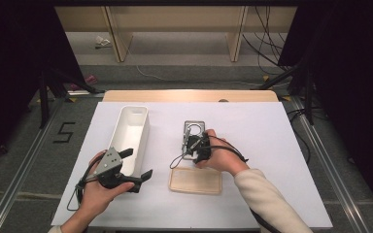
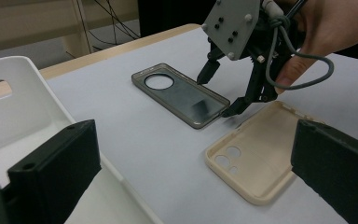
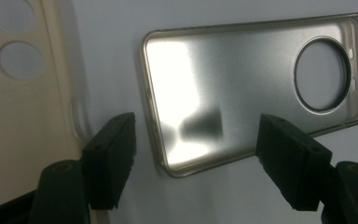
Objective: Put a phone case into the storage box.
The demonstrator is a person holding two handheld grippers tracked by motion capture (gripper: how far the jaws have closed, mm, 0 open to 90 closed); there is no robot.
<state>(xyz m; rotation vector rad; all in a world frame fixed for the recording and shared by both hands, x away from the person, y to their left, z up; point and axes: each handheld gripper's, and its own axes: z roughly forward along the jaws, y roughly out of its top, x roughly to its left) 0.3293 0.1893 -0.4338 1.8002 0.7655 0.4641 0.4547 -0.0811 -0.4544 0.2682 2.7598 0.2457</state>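
Right gripper (image 2: 223, 91), jaws wide apart and holding nothing, straddles the near end of the grey phone case (image 3: 256, 88) lying flat on the tabletop (image 1: 262, 126), beside a beige case (image 2: 256, 161).

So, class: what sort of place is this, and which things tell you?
Probably a lab recording station: black curtains, a table on a metal frame, loose cables across the floor, and hand-held grippers over phone cases.

White bin (image 1: 132, 131) at the table's (image 1: 272, 136) left; beige phone case (image 1: 195, 181) near its front edge.
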